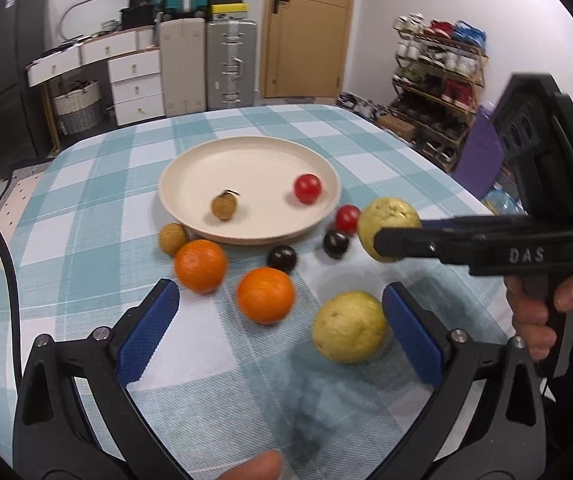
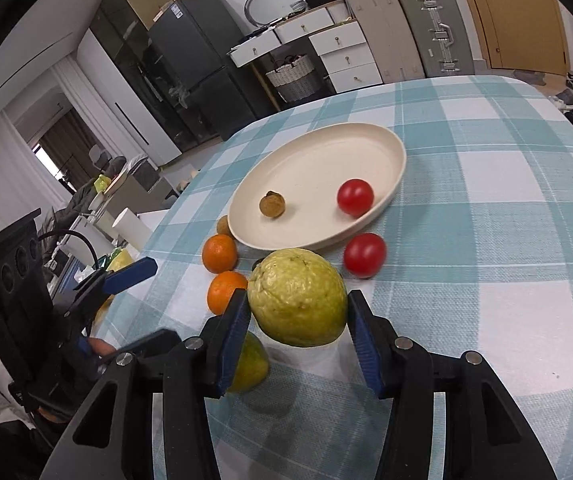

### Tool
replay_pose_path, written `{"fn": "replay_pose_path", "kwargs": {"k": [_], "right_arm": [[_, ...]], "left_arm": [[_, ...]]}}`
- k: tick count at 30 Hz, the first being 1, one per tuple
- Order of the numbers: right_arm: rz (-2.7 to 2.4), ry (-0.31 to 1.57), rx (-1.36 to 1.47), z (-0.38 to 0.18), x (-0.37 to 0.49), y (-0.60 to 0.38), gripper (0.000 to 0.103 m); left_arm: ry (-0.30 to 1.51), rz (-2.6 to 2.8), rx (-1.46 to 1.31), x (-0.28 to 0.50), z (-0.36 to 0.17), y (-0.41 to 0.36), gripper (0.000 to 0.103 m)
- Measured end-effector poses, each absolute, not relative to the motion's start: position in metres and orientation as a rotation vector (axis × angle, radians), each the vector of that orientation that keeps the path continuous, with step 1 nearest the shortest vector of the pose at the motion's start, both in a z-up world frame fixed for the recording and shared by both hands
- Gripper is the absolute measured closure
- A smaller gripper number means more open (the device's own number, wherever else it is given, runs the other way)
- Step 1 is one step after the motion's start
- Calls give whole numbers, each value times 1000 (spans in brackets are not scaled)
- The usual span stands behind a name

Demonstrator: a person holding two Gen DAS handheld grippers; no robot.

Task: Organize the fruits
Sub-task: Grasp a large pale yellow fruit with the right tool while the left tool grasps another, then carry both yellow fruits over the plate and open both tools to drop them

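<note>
The guava (image 2: 297, 297), yellow-green with a pitted, lumpy skin, sits clamped between the blue pads of the right tool (image 2: 296, 332), lifted above the checked counter (image 2: 486, 208) just short of the cream plate (image 2: 396, 168). The left wrist view alone shows it from the side, poking past the tool's black fingers, along with two dark round fruits (image 1: 282, 258) that the guava hides in the right view. A second guava (image 1: 349, 326) lies on the counter between the pads of the left tool (image 1: 278, 328), whose pads stand wide apart and touch nothing. On the plate rest a brown longan (image 2: 272, 204) and a cherry tomato (image 2: 355, 197). Another tomato (image 2: 364, 255), two oranges (image 1: 200, 266) and another longan (image 1: 172, 238) crowd the plate's near rim.
</note>
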State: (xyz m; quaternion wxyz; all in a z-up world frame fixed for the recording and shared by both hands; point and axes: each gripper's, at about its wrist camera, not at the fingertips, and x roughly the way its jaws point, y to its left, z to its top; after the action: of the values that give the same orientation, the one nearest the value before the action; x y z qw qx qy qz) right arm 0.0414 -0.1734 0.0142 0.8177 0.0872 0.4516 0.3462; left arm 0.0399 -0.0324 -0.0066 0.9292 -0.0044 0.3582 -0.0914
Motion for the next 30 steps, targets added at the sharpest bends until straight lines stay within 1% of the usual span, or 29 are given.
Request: {"fn": "replay_pose_path", "kwargs": {"k": [1, 4, 5, 7, 10, 13, 17, 23, 24, 30], "right_arm": [[734, 961, 184, 15, 41, -176, 53], [721, 954, 189, 17, 41, -182, 53], [717, 951, 191, 18, 41, -184, 53], [716, 946, 192, 19, 42, -186, 53], [713, 943, 192, 20, 42, -187, 53], [711, 944, 190, 20, 42, -187, 53], [714, 949, 186, 19, 41, -185, 53], [716, 954, 187, 17, 41, -184, 53], [715, 954, 186, 17, 41, -183, 53], [714, 952, 188, 17, 41, -184, 53]], "left_arm": [[743, -206, 5, 40, -8, -37, 10], [766, -255, 39, 39, -12, -50, 20], [773, -269, 43, 39, -14, -53, 22], [786, -297, 49, 39, -16, -58, 31], [809, -326, 55, 39, -21, -63, 40], [822, -351, 50, 38, -24, -65, 44], [841, -368, 49, 39, -29, -67, 44], [859, -373, 69, 40, -37, -71, 52], [858, -371, 69, 41, -37, -71, 55], [853, -375, 73, 40, -38, -70, 56]]}}
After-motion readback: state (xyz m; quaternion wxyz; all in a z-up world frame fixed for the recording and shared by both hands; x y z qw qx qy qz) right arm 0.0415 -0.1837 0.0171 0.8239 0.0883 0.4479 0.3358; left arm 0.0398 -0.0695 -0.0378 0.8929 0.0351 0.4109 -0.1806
